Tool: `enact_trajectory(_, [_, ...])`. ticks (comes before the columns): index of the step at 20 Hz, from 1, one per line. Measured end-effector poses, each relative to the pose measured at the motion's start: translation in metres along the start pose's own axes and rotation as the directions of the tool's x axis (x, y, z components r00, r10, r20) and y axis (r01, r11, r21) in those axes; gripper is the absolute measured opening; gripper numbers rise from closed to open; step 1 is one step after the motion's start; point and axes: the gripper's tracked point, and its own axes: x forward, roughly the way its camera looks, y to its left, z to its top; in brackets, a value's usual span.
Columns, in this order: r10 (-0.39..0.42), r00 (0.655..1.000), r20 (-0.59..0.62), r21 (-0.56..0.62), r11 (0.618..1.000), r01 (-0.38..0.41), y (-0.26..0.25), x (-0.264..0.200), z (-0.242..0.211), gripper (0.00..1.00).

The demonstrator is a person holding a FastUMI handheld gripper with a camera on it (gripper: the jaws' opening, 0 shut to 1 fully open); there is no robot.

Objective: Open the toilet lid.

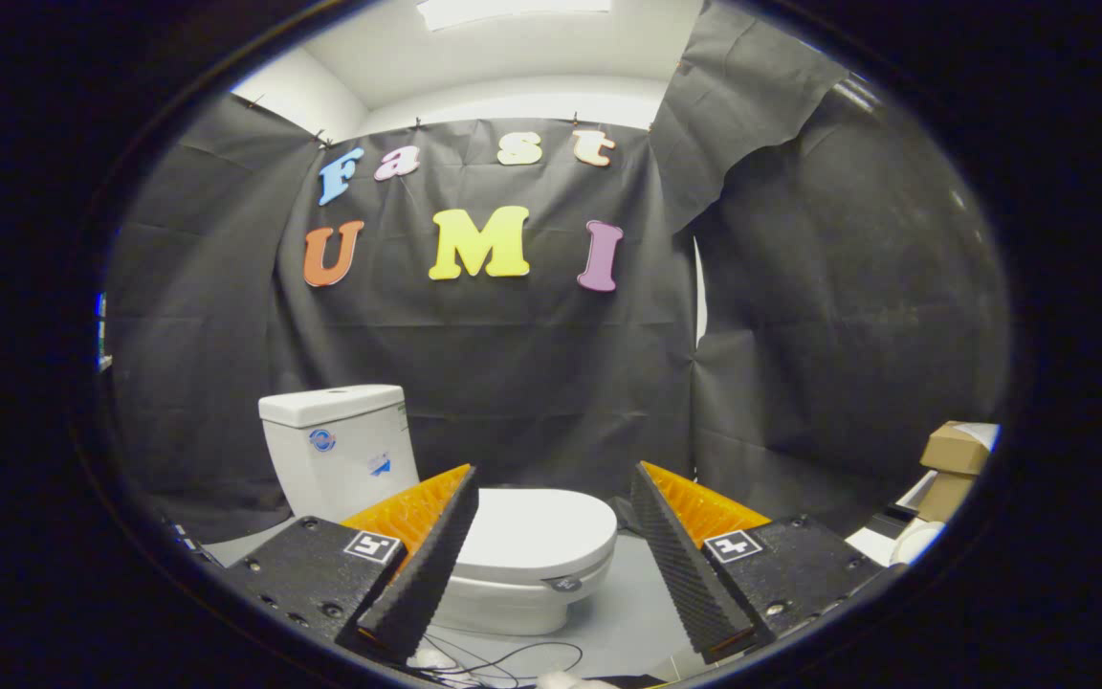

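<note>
In the gripper view, the tool [551,478] is held with its two ridged, wedge-shaped fingers [427,565] spread wide apart, nothing being gripped between them. A glossy white toilet [513,598] is seen on the grey floor [628,622] just beyond them, its smooth oval lid [537,536] lying flat and closed. The lid's long axis is angled from the boxy tank [341,450] toward the right-hand finger, with thin cables [513,660] strewn below the bowl.
</note>
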Motion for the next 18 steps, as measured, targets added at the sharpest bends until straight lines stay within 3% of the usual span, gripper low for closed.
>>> enact_trajectory(9, [-0.017, 0.999, 0.032, 0.013, 1.0, 0.017, -0.006, 0.006, 0.017, 1.0])
enact_trajectory(18, [-0.01, 1.0, 0.028, 0.06, 0.998, 0.009, -0.001, 0.07, 0.018, 1.0])
